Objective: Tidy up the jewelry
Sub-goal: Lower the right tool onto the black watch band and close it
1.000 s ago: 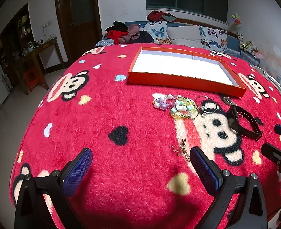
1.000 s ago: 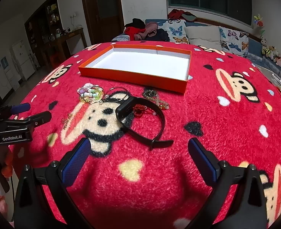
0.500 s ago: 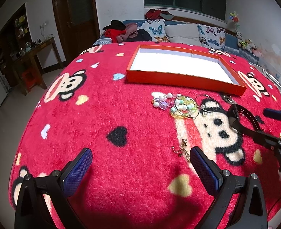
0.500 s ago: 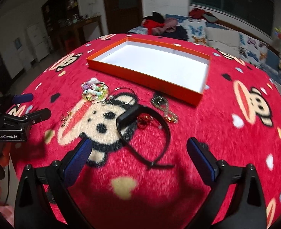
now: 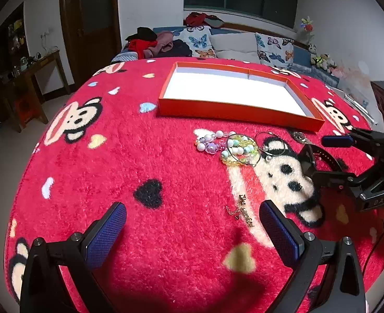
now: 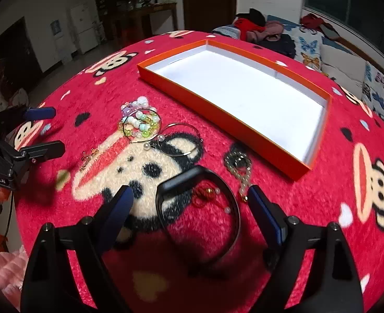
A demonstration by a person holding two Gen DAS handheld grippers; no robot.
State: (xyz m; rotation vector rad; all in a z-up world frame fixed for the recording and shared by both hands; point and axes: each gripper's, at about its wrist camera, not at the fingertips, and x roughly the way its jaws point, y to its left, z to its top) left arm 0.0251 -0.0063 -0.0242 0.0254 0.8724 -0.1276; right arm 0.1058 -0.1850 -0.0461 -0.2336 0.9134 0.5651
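Observation:
An empty orange tray (image 5: 238,112) with a white inside lies at the far side of the red blanket; it also shows in the right wrist view (image 6: 218,109). In front of it lie beaded bracelets (image 5: 237,148), thin hoops (image 6: 178,140), a gold chain (image 5: 240,212), a pale bead chain (image 6: 240,168), a red charm (image 6: 203,195) and a black band (image 6: 199,208). My right gripper (image 6: 189,206) is open, low over the black band, its fingers on either side of it. My left gripper (image 5: 192,230) is open and empty above the blanket, left of the gold chain.
The table is covered by a red monkey-print blanket (image 5: 113,172). A sofa with butterfly cushions (image 5: 244,44) and clothes stands behind it. A wooden side table (image 5: 32,78) is at the far left. The right gripper's body (image 5: 361,172) shows in the left wrist view.
My right gripper has moved forward and down over the black band, which now sits between its fingers. My left gripper has held nearly still.

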